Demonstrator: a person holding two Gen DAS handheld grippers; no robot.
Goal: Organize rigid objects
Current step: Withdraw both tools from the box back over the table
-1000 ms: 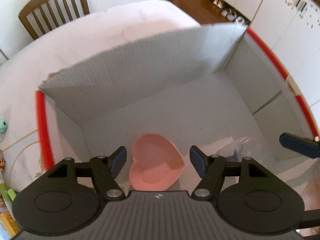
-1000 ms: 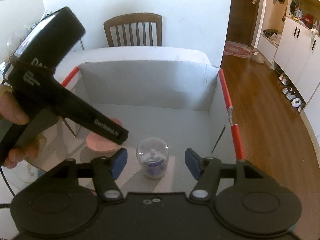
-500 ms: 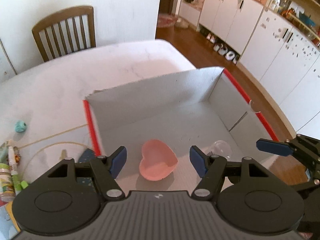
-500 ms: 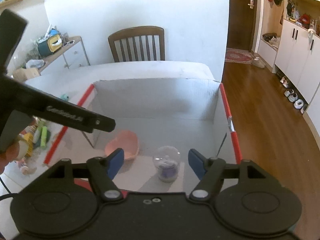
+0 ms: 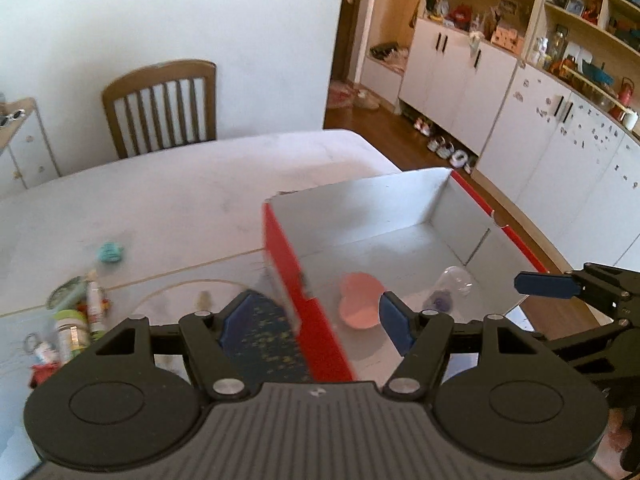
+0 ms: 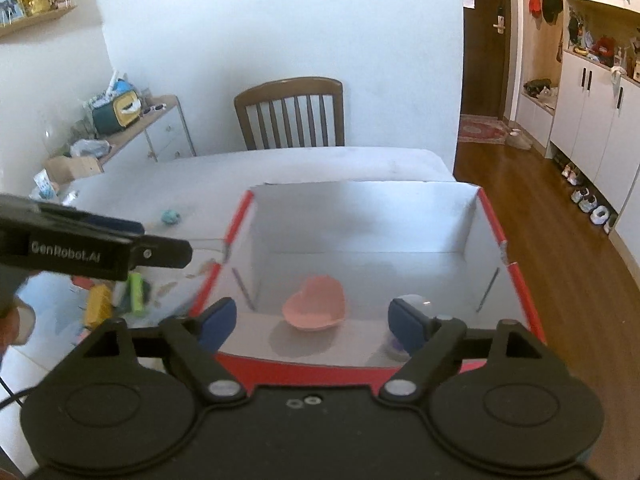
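The pink heart-shaped bowl (image 6: 315,303) lies on the floor of the red-edged cardboard box (image 6: 516,276), near the front wall. At its 3 o'clock, a bit apart, stands a clear dome w/ something purple inside (image 5: 450,286); in the right wrist view it is half hidden behind one finger.

The box sits on the white surface (image 5: 168,200). Left gripper (image 5: 310,318) hangs over the box's left wall, fingers spread wide w/ nothing between them. Right gripper (image 6: 314,320) hangs above the front wall, fingers also wide apart and empty.

At approx. 9 o'clock from the box, on the surface, is a blurred pile of small bottles and toys (image 5: 70,328), and further back a teal small thing (image 5: 110,251). A wooden chair (image 6: 290,114) stands behind the surface at 12 o'clock.
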